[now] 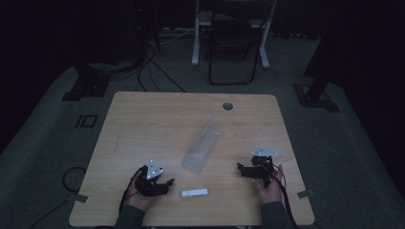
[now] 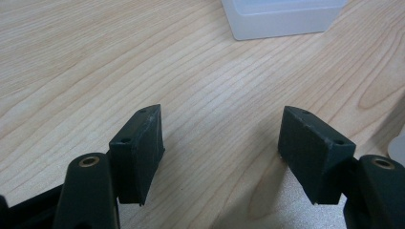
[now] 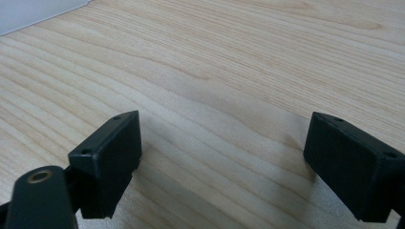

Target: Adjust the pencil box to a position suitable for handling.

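A: Left gripper (image 1: 168, 182) status: resting on the near left part of the wooden table (image 1: 143, 124), held in the left hand (image 1: 138, 195); jaws spread wide with bare wood between them; nothing gripped.

B: Right gripper (image 1: 242, 168) status?

A: Same condition; held in the right hand (image 1: 270, 188) at the near right; jaws wide apart, holding nothing; pointed toward the table's middle.

B: Nearest object to the left gripper?

A: Small white cylinder (image 1: 194, 192); lying flat near the front edge, just right of the left gripper's tips; apart from them, not touched.

B: Next outward?

A: Long translucent plastic case (image 1: 202, 144); lying at a slant across the table's middle, near end between the two grippers, far end angled to the right; in the left gripper view its near end (image 2: 282, 19) sits ahead of the jaws, well clear of them.

B: Beyond that?

A: Round cable hole (image 1: 228, 106) at the far edge of the table; dark chair (image 1: 232, 43) on the floor behind.
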### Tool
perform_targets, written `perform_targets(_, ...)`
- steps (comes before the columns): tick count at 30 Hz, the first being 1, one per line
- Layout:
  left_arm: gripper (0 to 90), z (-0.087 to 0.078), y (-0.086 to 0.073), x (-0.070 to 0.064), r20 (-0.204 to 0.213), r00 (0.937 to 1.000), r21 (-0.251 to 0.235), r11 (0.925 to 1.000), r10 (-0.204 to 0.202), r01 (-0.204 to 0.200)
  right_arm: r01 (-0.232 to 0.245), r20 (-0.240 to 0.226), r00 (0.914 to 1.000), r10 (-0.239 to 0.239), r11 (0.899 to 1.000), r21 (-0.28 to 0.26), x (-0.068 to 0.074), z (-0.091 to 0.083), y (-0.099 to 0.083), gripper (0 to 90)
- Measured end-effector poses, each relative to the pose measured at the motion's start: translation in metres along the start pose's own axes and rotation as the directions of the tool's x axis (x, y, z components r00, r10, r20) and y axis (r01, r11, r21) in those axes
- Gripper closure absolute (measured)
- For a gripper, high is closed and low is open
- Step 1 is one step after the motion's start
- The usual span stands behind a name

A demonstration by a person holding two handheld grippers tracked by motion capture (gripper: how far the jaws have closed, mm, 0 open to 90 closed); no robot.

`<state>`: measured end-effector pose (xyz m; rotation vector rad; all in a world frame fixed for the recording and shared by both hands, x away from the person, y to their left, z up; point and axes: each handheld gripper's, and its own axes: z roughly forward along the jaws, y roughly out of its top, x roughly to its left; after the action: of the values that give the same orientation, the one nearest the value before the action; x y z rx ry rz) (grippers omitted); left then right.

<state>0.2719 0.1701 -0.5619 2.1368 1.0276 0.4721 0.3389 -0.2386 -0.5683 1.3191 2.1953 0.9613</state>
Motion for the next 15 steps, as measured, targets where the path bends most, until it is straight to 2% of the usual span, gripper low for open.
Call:
perform_targets(3, 36.1, -0.001, 0.0, 0.001, -0.004, 1.0, 0.003, 1.0, -0.002, 0.002, 0.0, 0.0, 1.0, 0.0, 1.0, 0.0, 0.0, 0.0, 0.0, 12.5)
perform_targets(7, 46.2, -0.003, 0.003, 0.0, -0.009, 0.9999, 0.024, 0.9997, -0.007, 0.007, 0.0, 0.0, 1.0, 0.0, 1.0, 0.0, 0.0, 0.0, 0.0, 12.5)
perform_targets(10, 50.5, -0.005, 0.007, -0.004, -0.002, 0.9998, 0.019, 0.9996, 0.021, -0.021, 0.001, 0.0, 1.0, -0.001, 1.0, 0.0, 0.0, 0.0, 0.0, 12.5)
perform_targets(15, 49.9, -0.01, 0.017, -0.017, 0.019, 0.9969, -0.03, 0.9967, 0.076, -0.075, 0.006, -0.002, 1.0, -0.006, 1.0, -0.001, 0.0, 0.0, 0.0, 12.8)
